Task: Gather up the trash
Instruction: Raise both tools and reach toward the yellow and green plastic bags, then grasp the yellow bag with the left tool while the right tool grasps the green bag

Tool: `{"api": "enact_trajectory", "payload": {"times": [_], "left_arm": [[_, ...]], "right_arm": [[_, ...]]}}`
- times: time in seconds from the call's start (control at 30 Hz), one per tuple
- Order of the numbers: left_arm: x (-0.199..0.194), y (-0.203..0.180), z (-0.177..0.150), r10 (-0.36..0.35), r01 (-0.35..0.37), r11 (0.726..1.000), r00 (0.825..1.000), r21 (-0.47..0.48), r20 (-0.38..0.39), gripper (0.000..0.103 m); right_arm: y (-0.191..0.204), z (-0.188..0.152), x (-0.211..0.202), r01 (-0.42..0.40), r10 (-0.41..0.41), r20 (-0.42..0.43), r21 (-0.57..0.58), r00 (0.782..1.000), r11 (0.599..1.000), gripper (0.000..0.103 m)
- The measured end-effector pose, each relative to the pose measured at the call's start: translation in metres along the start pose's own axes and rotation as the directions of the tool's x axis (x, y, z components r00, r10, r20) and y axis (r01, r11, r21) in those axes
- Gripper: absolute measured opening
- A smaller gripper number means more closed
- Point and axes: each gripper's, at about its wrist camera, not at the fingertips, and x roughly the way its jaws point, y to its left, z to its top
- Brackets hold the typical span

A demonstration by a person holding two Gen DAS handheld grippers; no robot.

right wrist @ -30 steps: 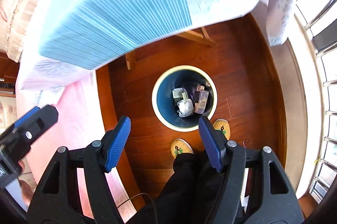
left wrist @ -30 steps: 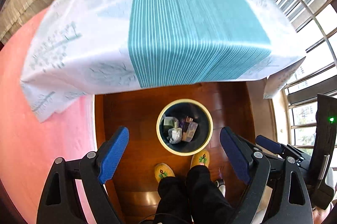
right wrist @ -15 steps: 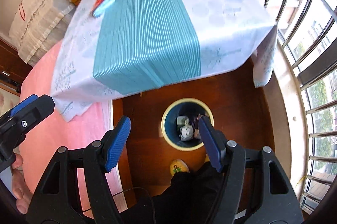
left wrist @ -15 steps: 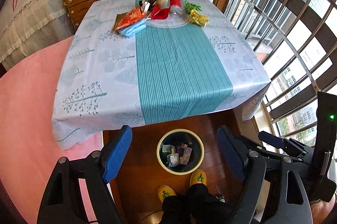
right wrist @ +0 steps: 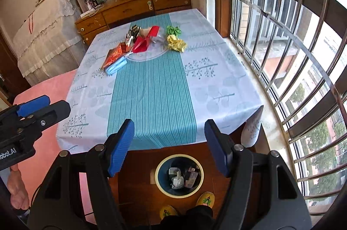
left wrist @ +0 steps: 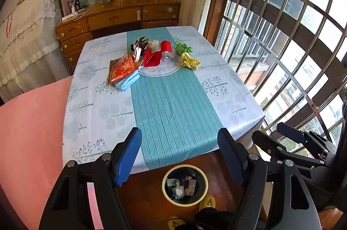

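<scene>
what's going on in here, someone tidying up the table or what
A person is clearing trash with a two-finger gripper in each hand. The left gripper and right gripper are both open and empty; the left's jaws have just been closing a little. The round cream-rimmed bin on the wooden floor by their feet already holds crumpled scraps. More litter waits at the table's far end: an orange foil packet, a blue pouch, red wrapping and yellow crumpled paper.
</scene>
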Motion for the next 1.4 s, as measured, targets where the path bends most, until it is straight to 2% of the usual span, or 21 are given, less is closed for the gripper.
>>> {"api": "enact_trajectory", "payload": {"times": [0.17,0.33,0.5,0.57,0.63,0.77,0.9,1.13,1.23,1.4], "left_arm": [[0.020,-0.004,0.033,-0.010,0.010,1.000,1.000,-0.008,0.010,0.074],[0.063,-0.010,0.069,-0.002,0.002,1.000,1.000,-0.028,0.000,0.074],[0.128,-0.016,0.112,0.017,-0.019,0.998,1.000,-0.067,-0.024,0.074],[0.157,-0.020,0.130,0.014,-0.020,0.995,0.998,-0.098,-0.056,0.074],[0.189,-0.025,0.148,0.007,-0.020,0.991,0.995,-0.130,-0.101,0.074],[0.253,-0.036,0.180,0.019,-0.046,0.983,0.989,-0.178,-0.150,0.074],[0.318,-0.034,0.204,0.035,-0.091,0.959,0.977,-0.268,-0.209,0.074],[0.411,-0.016,0.223,0.054,-0.179,0.901,0.950,-0.395,-0.307,0.074],[0.442,-0.014,0.229,0.063,-0.206,0.891,0.939,-0.404,-0.338,0.074],[0.474,-0.015,0.233,0.093,-0.246,0.890,0.922,-0.385,-0.376,0.073]], "right_arm": [[-0.004,0.029,0.004,0.009,-0.008,0.050,-0.023,0.999,1.000,0.064],[-0.024,0.064,0.041,-0.024,0.024,0.032,-0.024,0.999,0.999,0.064],[-0.058,0.117,0.103,-0.059,0.059,-0.001,-0.030,0.998,0.998,0.059],[-0.071,0.142,0.130,-0.072,0.071,-0.031,-0.053,0.997,0.996,0.053],[-0.083,0.166,0.155,-0.090,0.085,-0.063,-0.080,0.994,0.993,0.050],[-0.103,0.210,0.200,-0.124,0.110,-0.090,-0.162,0.990,0.979,0.050],[-0.122,0.243,0.252,-0.163,0.136,-0.149,-0.193,0.980,0.968,0.050],[-0.138,0.271,0.329,-0.225,0.184,-0.238,-0.159,0.954,0.961,0.050],[-0.143,0.274,0.354,-0.239,0.196,-0.262,-0.140,0.945,0.961,0.050],[-0.150,0.275,0.384,-0.257,0.208,-0.312,-0.123,0.927,0.959,0.050]]}}
